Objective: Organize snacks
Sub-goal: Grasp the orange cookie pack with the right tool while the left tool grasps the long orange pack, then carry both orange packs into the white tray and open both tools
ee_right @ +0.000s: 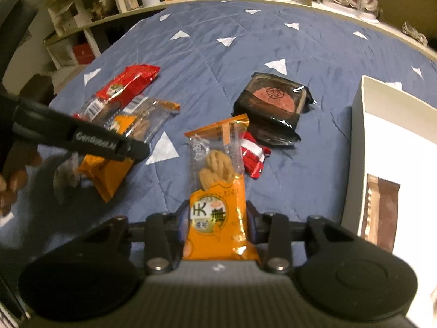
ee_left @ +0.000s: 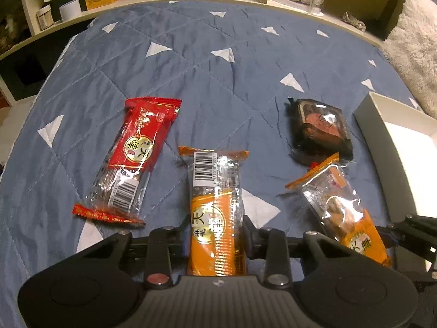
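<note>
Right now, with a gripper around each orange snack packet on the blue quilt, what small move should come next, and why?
Probably lift both packets a little. The left gripper is shut on the barcode orange packet, the right gripper on the twisted-biscuit orange packet. Both still lie on the quilt, and the white box stands to the right.

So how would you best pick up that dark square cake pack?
Judging by its shape, pinch the dark cake pack across its flat opposite sides, coming down from above. It lies flat on the quilt, boxy and rigid-looking, with open space around most edges.
</note>
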A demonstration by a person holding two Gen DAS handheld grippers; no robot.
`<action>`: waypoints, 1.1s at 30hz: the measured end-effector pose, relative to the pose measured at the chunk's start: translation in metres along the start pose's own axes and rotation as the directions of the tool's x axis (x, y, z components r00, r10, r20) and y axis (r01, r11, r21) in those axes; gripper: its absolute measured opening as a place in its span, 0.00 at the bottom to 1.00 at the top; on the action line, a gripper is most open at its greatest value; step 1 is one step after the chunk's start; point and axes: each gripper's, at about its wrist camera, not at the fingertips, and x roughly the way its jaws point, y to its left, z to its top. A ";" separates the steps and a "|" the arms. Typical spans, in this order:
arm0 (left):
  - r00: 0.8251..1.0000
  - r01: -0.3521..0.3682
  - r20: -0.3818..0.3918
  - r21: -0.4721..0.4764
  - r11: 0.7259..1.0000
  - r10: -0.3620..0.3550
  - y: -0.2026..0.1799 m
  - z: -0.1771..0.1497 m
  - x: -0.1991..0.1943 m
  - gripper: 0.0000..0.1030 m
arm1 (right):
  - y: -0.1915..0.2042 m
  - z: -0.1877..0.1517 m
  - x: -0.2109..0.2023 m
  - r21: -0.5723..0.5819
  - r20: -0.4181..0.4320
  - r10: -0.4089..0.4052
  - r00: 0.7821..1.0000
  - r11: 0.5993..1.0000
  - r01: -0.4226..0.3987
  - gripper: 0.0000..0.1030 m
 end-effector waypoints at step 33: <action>0.965 0.072 0.253 -0.035 0.997 -0.061 -0.055 0.005 -0.097 0.36 | -0.071 0.014 -0.100 0.157 0.227 -0.020 0.974 0.987 -0.017 0.43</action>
